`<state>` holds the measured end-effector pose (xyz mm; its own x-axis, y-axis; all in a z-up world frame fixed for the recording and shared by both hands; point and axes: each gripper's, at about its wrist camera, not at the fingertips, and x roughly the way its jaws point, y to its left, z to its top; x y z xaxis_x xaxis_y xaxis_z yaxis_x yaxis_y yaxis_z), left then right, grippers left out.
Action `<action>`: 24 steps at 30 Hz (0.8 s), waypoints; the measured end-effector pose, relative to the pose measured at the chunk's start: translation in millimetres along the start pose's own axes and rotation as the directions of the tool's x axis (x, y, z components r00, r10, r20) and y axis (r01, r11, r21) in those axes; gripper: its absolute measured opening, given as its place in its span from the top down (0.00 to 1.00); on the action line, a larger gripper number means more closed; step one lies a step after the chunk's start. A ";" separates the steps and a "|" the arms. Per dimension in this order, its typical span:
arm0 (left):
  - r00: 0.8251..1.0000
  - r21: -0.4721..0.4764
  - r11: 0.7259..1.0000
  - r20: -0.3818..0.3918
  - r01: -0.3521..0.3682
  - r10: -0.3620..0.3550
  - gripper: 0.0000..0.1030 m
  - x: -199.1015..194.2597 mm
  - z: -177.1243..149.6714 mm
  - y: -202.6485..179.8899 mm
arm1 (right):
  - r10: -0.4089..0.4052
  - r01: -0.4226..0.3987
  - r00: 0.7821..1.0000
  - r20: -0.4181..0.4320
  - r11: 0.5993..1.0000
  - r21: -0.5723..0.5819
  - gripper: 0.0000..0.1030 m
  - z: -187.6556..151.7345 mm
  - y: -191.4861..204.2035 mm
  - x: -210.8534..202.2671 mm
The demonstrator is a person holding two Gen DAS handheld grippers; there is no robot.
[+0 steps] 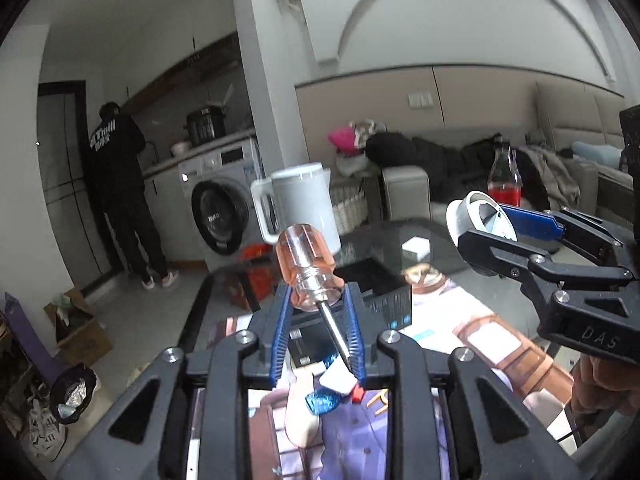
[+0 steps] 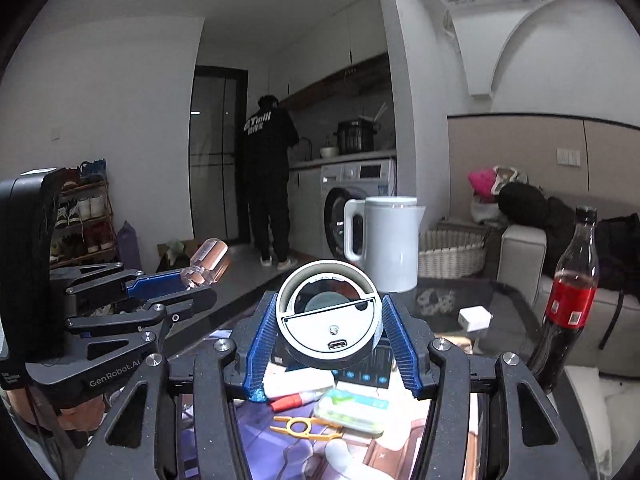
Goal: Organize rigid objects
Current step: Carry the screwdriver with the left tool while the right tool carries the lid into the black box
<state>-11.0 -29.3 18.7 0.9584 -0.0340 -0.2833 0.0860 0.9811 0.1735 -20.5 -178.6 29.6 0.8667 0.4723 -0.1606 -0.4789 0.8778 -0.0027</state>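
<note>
- Left gripper [image 1: 318, 312]: blue pads pinching a stubby screwdriver [image 1: 310, 266] at the collar below its clear orange handle; handle tilted toward 11 o'clock, steel shaft running back toward 5 o'clock between the fingers. Held clear above the table [image 1: 452, 256].
- Right gripper [image 2: 330, 320]: pads clamped on either side of a round grey device [image 2: 330, 326] (a flat disc with a raised ring and a small port on its face), also held above the table.
- In the left wrist view the right gripper and its disc sit at 3 o'clock; in the right wrist view the left gripper with the screwdriver handle sits at 9 o'clock. The two tools are apart.
- Table items below the right gripper: yellow tweezers [image 2: 306, 427] at 6 o'clock, a white-green box [image 2: 352, 408] beside them, a red-capped tube [image 2: 296, 400].
- White kettle [image 2: 386, 242] at 12 o'clock; cola bottle [image 2: 570, 300] at 3 o'clock, upright.
- Background: a person in dark clothing [image 2: 268, 184] stands at the counter, beside a washing machine [image 2: 356, 196].
</note>
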 end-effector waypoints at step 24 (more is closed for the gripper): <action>0.995 -0.156 0.988 -0.101 0.005 -0.021 0.77 122.2 48.6 36.3 | -0.027 0.038 0.991 -0.131 0.996 0.080 0.48 34.1 -28.9 146.5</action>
<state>122.4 -7.1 36.2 0.9242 -0.0348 -0.3803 0.0470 0.9986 0.0228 125.0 -132.0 39.8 0.8535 0.4337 -0.2887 -0.4331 0.8987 0.0698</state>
